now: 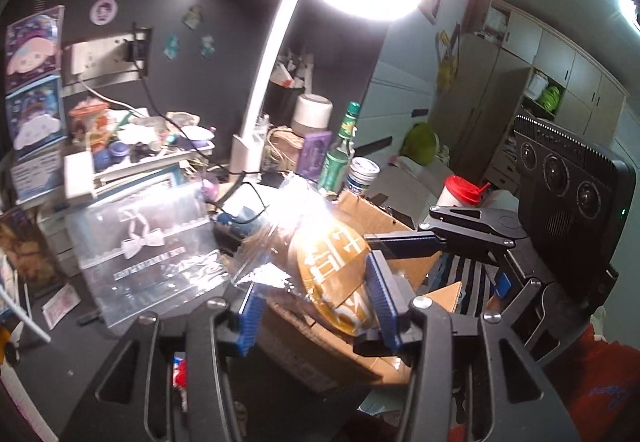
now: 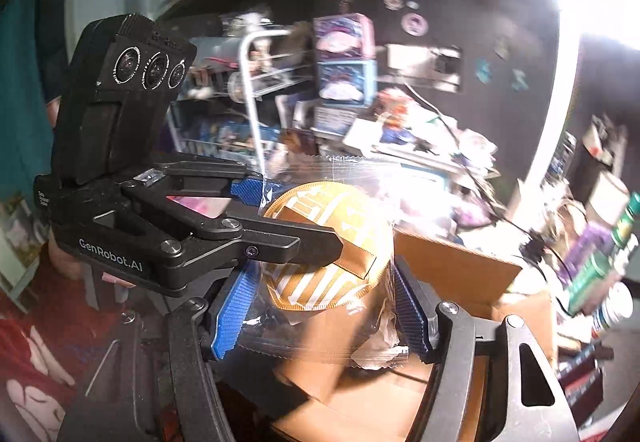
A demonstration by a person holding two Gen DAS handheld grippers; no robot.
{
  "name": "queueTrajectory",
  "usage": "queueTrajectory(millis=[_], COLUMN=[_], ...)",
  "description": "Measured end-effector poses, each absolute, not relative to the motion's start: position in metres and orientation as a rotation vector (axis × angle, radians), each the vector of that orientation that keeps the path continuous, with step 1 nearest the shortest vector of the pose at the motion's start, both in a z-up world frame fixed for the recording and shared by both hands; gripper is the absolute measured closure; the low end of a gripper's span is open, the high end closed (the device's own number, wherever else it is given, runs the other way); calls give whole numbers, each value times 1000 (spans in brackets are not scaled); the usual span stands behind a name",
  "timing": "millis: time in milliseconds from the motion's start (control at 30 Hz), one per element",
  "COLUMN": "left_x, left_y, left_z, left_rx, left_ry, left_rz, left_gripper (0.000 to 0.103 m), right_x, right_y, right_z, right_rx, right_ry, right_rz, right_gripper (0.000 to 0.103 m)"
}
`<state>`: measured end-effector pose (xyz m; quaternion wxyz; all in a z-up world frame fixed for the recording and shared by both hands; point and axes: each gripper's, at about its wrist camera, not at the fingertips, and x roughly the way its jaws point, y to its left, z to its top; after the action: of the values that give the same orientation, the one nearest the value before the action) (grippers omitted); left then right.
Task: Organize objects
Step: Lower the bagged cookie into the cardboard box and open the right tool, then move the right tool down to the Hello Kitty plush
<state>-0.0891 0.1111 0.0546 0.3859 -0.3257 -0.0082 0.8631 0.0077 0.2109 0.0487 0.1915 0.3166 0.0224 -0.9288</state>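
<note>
Both claws meet on one clear plastic packet holding a gold disc. The left claw pinches the packet between its blue pads. The right claw straddles it at 6 o'clock; whether it grips is unclear. The packet hangs above an open cardboard box, with a green bottle at 12 o'clock.

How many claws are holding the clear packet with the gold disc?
2. The left claw grips the packet from below; the right claw grips its right side, above the cardboard box.
</note>
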Motion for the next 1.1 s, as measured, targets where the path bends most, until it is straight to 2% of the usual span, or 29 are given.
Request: queueTrajectory(millis=[233,300,333,367,400,433,567,667,1100], left_x=[-110,-112,-113,-113,-114,-114,-110,-105,-69], left_y=[142,148,150,149,146,145,133,121,16], left_z=[37,33,31,30,30,30,37,43,49], left_rx=[-904,-921,-926,-925,-922,-920,-896,-871,-797], left_ry=[5,39,52,60,61,58,45,37,-27], left_rz=[2149,2156,2164,2175,2180,2182,2207,2244,2524], left_gripper=[57,49,34,24,23,23,23,23,23], right_x=[-1,-4,-4,-4,-6,-6,-3,-2,6], right_y=[243,248,249,251,251,252,254,251,172], right_z=[35,31,29,27,26,25,26,29,44], right_rx=[987,1015,1026,1036,1044,1048,1044,1023,852], right_ry=[24,27,34,43,51,60,82,89,212], right_rz=[-2615,-2616,-2622,-2633,-2641,-2650,-2668,-2664,-2557], right_gripper=[41,40,38,30,24,14,12,4,3])
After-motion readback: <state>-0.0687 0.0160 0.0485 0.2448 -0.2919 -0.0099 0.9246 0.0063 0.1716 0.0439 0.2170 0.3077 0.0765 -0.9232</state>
